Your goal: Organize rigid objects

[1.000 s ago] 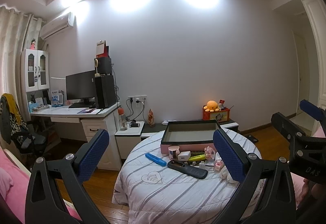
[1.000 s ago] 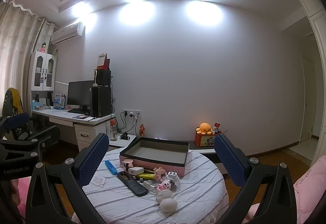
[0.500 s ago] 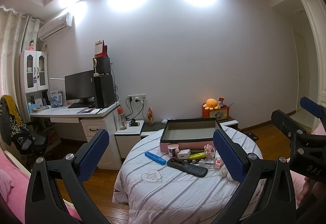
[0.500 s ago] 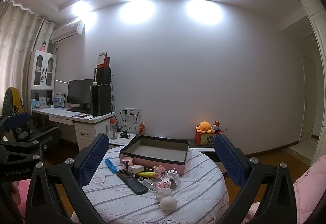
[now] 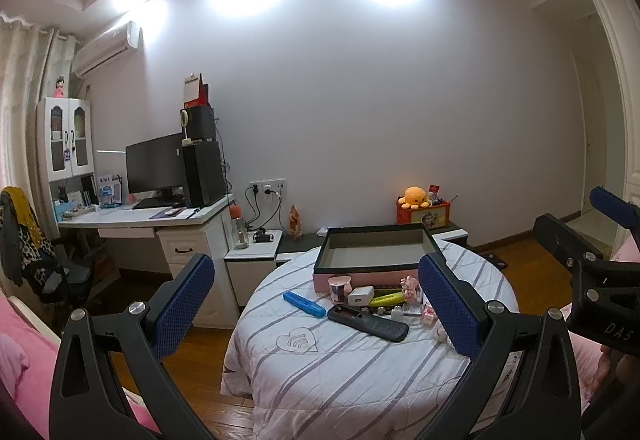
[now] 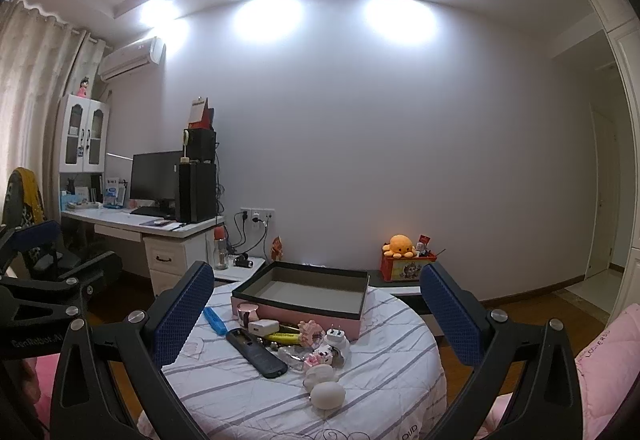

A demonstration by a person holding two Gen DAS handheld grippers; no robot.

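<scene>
1. Pink-sided box (image 6: 298,310), its rim dark and its interior bare, serves as the landmark; it sits toward the far side of a round table (image 6: 384,368) draped in a white striped cloth.
2. Blue bar-shaped object (image 6: 214,320) lies on the cloth just left of the box's near wall.
3. Black remote control (image 6: 256,352) lies in front of the box, nearer the cameras than the blue bar.
4. Between the remote and the box's near wall: a small pink cup (image 6: 247,314), a white charger block (image 6: 263,327), a yellow tube (image 6: 286,338) and a white plug (image 6: 336,337), closely clustered.
5. Two white egg-shaped items (image 6: 328,394) lie farthest in front of the box, touching or nearly so.
6. Left gripper (image 5: 316,312): jaws spread wide, holding nothing, well short of the box.
7. Right gripper (image 6: 316,314): jaws likewise spread wide and empty, raised above the table's near edge.
8. Orange plush octopus (image 6: 399,245) sits on a red crate behind the box, to its right.
</scene>
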